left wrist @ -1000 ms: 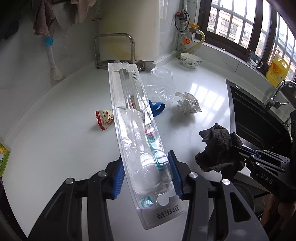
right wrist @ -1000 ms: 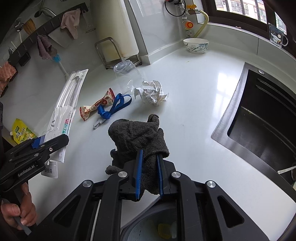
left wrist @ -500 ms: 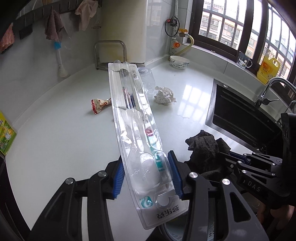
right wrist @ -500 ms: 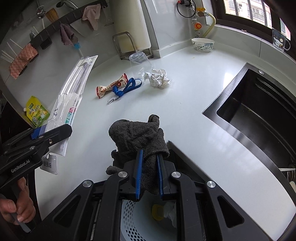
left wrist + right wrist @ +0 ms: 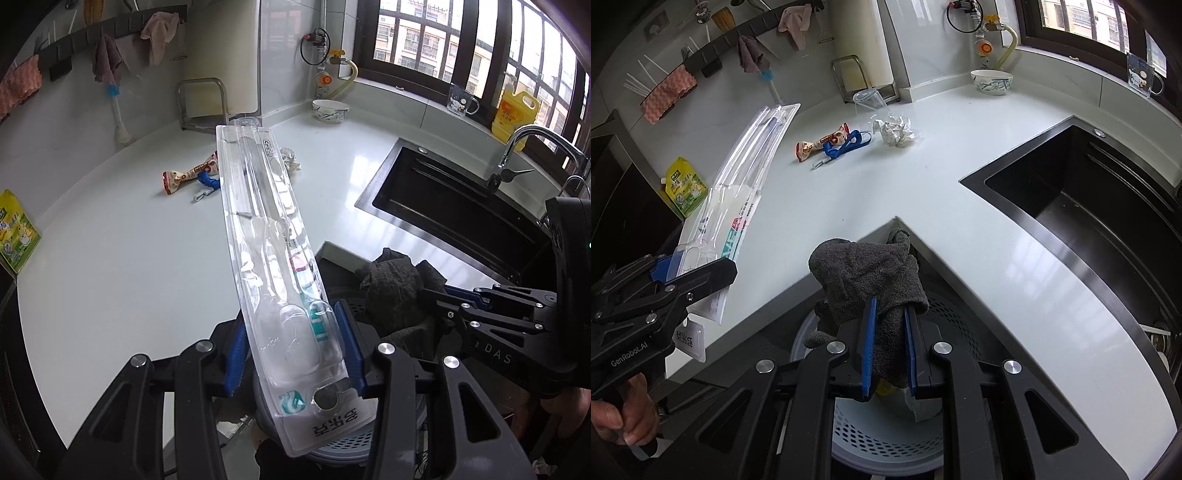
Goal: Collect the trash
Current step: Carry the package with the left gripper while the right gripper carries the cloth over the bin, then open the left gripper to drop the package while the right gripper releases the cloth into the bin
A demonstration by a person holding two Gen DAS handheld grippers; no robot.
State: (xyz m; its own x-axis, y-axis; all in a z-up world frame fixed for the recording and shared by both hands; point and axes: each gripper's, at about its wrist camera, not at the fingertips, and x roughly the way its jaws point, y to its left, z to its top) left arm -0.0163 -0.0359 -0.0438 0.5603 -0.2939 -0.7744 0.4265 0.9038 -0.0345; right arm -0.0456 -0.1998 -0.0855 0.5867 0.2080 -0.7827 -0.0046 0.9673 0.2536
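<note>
Hiding bin [image 5: 886, 439] contents: gripped rag [image 5: 871, 280]

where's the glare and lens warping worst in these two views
Left wrist view: window light glints off the clear toothbrush package and washes out the white counter; the counter edge bows with fisheye curve. Right wrist view: a bright sheen streaks the counter beside the black sink, whose straight rim bends; the dark gray cloth shows no glare and looks sharp.
</note>
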